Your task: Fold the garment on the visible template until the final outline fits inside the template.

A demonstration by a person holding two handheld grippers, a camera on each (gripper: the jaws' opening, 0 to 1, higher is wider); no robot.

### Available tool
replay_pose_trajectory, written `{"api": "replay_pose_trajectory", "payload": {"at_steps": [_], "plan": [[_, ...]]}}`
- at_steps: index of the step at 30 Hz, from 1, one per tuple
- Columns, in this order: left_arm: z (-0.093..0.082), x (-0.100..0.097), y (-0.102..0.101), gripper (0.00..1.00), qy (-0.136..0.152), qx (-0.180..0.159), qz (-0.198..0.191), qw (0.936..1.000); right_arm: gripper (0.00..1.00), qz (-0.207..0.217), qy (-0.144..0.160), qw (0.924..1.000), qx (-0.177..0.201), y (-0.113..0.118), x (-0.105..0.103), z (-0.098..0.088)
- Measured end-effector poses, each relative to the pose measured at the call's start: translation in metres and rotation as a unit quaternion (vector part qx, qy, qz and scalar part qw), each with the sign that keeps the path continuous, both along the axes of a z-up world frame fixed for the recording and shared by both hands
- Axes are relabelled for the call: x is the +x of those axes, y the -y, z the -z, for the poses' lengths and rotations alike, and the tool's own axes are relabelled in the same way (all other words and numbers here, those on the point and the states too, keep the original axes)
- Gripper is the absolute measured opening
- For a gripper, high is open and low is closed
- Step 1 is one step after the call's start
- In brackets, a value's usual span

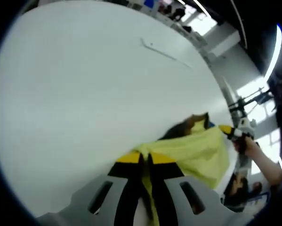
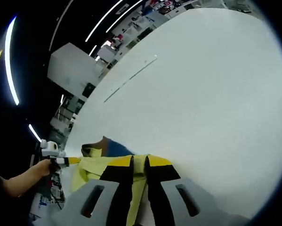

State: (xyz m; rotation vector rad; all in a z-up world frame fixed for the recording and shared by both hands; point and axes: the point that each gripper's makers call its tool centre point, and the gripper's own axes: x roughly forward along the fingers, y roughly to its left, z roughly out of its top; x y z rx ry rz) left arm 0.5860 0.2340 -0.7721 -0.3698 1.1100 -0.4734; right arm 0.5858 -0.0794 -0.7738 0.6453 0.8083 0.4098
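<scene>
The yellow garment [image 1: 197,153] is held up above the white counter [image 1: 84,94], stretched between the two tools. The left tool [image 1: 146,162] is closed on one edge of it, cloth pinched between the jaws. The right tool [image 2: 139,165] is likewise clamped on the opposite edge. A thin line [image 2: 131,75] is marked on the counter.

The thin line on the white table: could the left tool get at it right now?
Probably not yet: the left tool is shut on the yellow garment. The line lies far across bare table, nothing blocking.
</scene>
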Motion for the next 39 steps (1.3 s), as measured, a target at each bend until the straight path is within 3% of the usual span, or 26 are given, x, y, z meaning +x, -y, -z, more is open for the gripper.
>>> {"api": "replay_pose_trajectory", "payload": {"at_steps": [11,15,25,28,29,33,39], "plan": [[-0.003,-0.001,0.001,0.09,0.012,-0.007,-0.007,0.9999,0.3,-0.016,0.025,0.9995,0.011,-0.011,-0.005,-0.011],[-0.007,-0.002,0.002,0.12,0.012,-0.013,-0.017,0.9997,0.38,-0.001,0.01,0.9987,0.051,-0.015,-0.01,-0.019],[-0.017,-0.012,-0.01,0.17,0.019,-0.031,-0.045,0.9983,0.44,-0.015,0.021,0.9996,0.011,-0.011,-0.034,-0.028],[-0.023,-0.012,-0.011,0.18,0.042,-0.038,-0.045,0.9973,0.45,-0.018,0.042,0.9989,-0.009,-0.012,-0.04,-0.036],[-0.028,-0.01,-0.01,0.2,0.066,-0.042,-0.038,0.9962,0.44,-0.017,0.051,0.9985,-0.013,-0.013,-0.042,-0.039],[-0.043,-0.013,-0.002,0.28,0.105,-0.06,-0.017,0.9925,0.44,-0.01,0.063,0.9979,-0.006,-0.014,-0.041,-0.046],[-0.054,-0.015,-0.006,0.43,0.152,-0.033,0.01,0.9878,0.43,-0.017,0.126,0.9914,-0.031,-0.013,-0.034,-0.065]]}}
